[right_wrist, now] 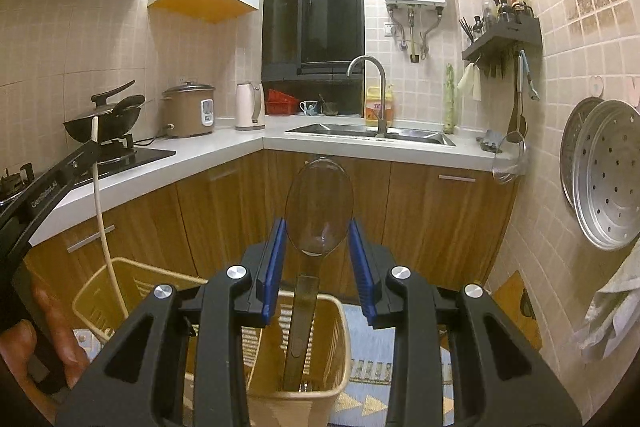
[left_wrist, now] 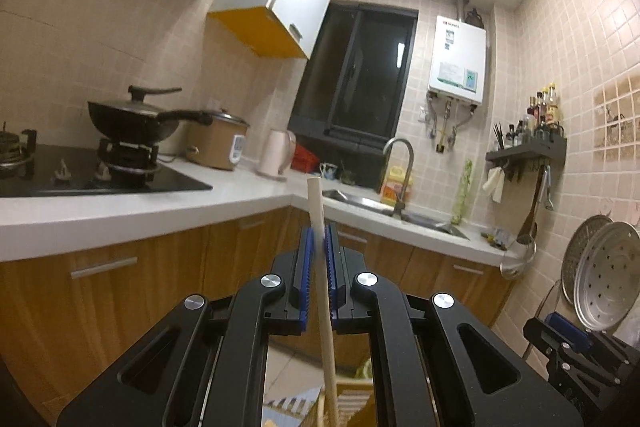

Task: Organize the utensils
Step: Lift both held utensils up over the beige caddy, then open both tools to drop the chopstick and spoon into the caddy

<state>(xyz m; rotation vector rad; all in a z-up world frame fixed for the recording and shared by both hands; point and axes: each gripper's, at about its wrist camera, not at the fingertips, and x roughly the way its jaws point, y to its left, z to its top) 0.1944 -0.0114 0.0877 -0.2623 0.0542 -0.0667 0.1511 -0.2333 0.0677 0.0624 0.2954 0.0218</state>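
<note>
My left gripper (left_wrist: 320,239) is shut on a long pale stick-like utensil handle (left_wrist: 325,307) that stands nearly upright; its lower end drops out of sight. The right wrist view shows this left gripper (right_wrist: 93,143) at the left with the pale handle (right_wrist: 105,227) reaching down into a beige slotted basket (right_wrist: 344,331) on the floor. My right gripper (right_wrist: 318,227) is shut on a translucent brown spoon (right_wrist: 319,199), bowl up, with the handle hanging into the basket's near compartment. The right gripper (left_wrist: 568,331) shows at the left wrist view's lower right.
An L-shaped white counter (right_wrist: 224,147) over wooden cabinets carries a wok (right_wrist: 106,123) on the hob, a rice cooker (right_wrist: 188,111), a kettle (right_wrist: 249,106) and a sink (right_wrist: 368,133). Steamer trays (right_wrist: 608,179) hang on the right wall. A hand (right_wrist: 44,343) holds the left gripper.
</note>
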